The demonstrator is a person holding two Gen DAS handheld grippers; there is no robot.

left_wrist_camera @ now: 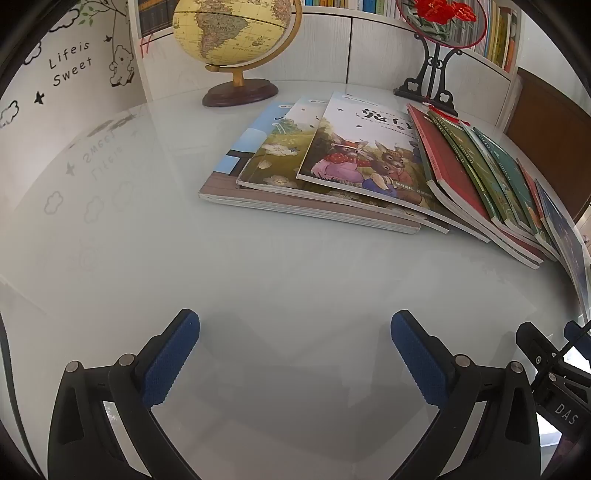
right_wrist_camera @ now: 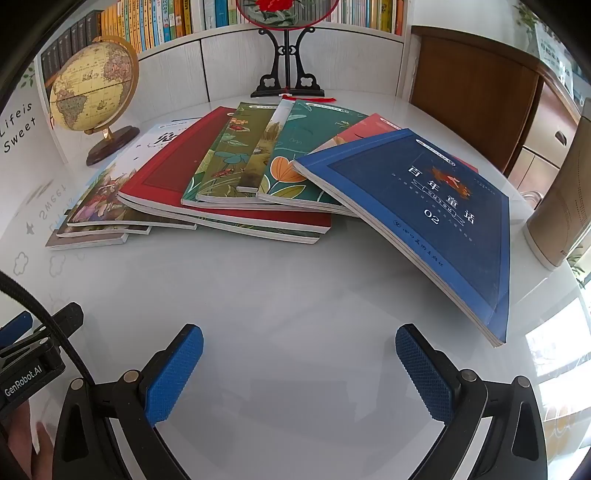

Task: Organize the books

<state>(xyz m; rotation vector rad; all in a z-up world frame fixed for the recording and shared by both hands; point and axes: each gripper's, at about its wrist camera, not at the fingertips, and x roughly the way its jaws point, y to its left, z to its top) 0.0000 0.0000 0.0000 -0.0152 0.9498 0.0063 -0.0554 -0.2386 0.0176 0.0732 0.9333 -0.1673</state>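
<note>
L gripper [left_wrist_camera: 295, 334] + R gripper [right_wrist_camera: 299, 349]: wide apart

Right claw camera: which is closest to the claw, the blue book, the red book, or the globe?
From the right claw:
1. Blue book, closest, front right.
2. Red book, mid-pile, left of centre.
3. Globe, farthest, back left.

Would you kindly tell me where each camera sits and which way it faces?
Left wrist: on the left tool, tilted down at the table; open jaws, the right tool at the edge.
Right wrist: on the right tool, facing the blue book; open jaws, a hand.
Shared: the fanned books, globe.
</note>
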